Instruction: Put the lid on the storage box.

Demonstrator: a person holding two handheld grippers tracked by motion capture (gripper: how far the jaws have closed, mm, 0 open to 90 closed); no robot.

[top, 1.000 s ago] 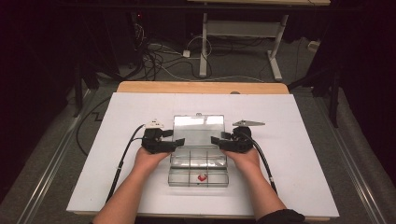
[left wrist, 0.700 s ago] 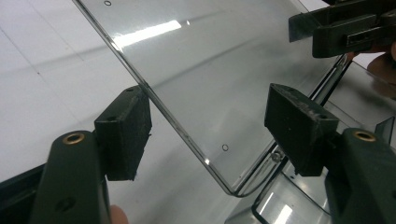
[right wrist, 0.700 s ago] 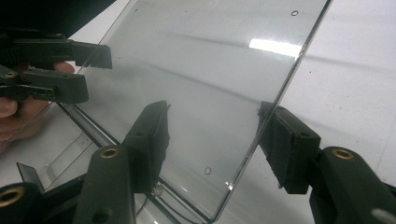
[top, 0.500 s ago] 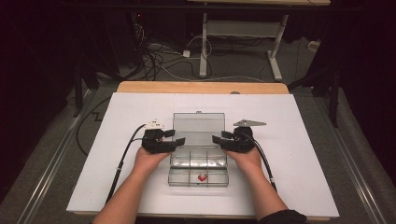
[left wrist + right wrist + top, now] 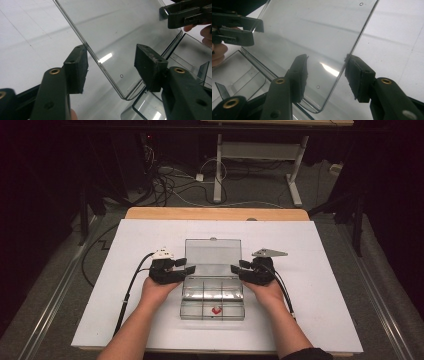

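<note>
lid (image 5: pixel 212 252) raised, long axis left-right | left gripper (image 5: pixel 110 67) open astride left edge | right gripper (image 5: pixel 325 72) open astride right edge | both equally near

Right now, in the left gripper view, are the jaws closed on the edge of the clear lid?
No, the left gripper stands open, with the clear lid edge passing between its jaws.
</note>
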